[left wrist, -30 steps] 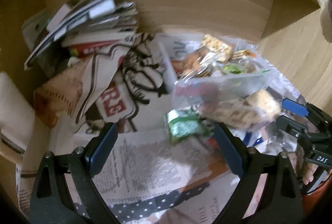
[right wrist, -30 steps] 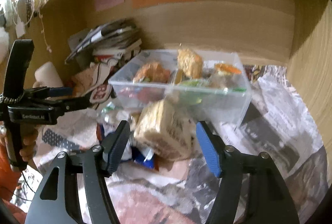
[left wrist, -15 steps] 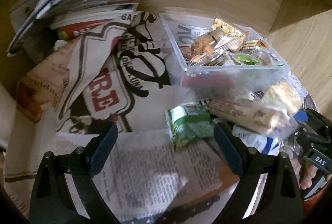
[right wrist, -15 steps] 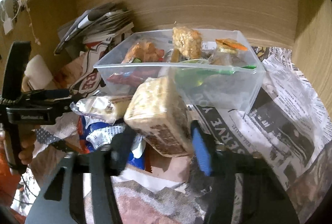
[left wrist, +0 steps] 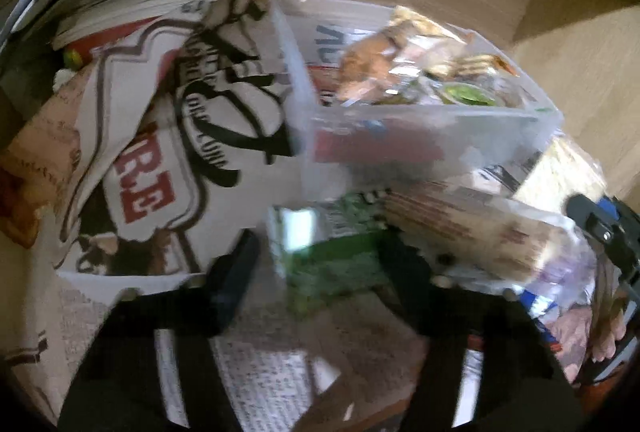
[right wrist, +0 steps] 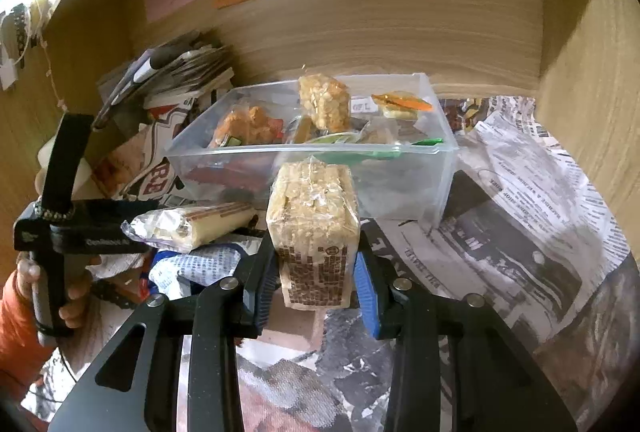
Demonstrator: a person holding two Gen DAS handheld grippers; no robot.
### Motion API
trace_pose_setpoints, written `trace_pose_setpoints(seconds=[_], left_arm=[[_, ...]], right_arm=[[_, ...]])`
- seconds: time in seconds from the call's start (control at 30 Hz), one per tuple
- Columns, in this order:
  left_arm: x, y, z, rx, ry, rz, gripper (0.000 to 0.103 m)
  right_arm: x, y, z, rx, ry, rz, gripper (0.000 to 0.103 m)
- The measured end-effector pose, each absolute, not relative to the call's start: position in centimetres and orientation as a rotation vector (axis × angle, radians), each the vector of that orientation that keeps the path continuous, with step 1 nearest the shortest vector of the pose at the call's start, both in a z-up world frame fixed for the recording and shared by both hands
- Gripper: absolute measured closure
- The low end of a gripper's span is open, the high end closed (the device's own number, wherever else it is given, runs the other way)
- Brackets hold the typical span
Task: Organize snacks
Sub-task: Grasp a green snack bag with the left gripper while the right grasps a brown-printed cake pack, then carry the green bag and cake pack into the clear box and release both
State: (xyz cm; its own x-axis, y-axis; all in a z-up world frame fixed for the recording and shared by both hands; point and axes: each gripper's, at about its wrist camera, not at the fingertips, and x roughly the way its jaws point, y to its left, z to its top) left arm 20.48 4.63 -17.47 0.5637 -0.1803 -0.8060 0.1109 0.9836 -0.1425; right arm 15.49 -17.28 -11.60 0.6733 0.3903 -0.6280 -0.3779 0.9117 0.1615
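We see our right gripper [right wrist: 316,288] pinching a wrapped puffed-rice bar [right wrist: 314,228] just before the clear tub's [right wrist: 400,188] front wall, our left gripper [left wrist: 316,272] closing round a green packet [left wrist: 336,260] — slick wrappers may slip free.

Your open lane runs along the newspaper [right wrist: 520,232] to the right of the clear tub [right wrist: 440,168], up to the wooden side wall [right wrist: 592,112]. On the left, a leaning stack of magazines [right wrist: 180,72] and crumpled printed bags [left wrist: 152,152] fill the corner. Loose wrapped snacks [right wrist: 192,224] crowd the tub's near wall, and the tub is heaped close to its rim
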Motion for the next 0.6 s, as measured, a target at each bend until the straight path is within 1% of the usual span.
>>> trace_pose_setpoints(seconds=[0.03, 0.17, 0.23, 0.33, 0.6], left_arm=[[20.4, 4.4, -17.4, -0.075, 0.955, -0.174, 0.059], [19.6, 4.1, -16.9, -0.063, 0.93, -0.165, 0.066], [19.1, 4.2, -16.3, -0.066, 0.913, -0.169, 0.072], [17.9, 4.3, -15.1, -0.06, 0.882, -0.167, 0.074], [16.2, 5.0, -11.6, -0.043, 0.794, -0.162, 0.074]], right_arm=[[15.4, -17.4, -11.5, 0.018, 0.706, 0.433, 0.07], [15.2, -17.6, -11.0, 0.015, 0.686, 0.434, 0.07], [15.0, -17.7, -10.8, 0.016, 0.674, 0.435, 0.07], [14.8, -18.0, -10.4, 0.019, 0.661, 0.434, 0.07], [14.6, -18.5, -8.6, 0.026, 0.605, 0.435, 0.07]])
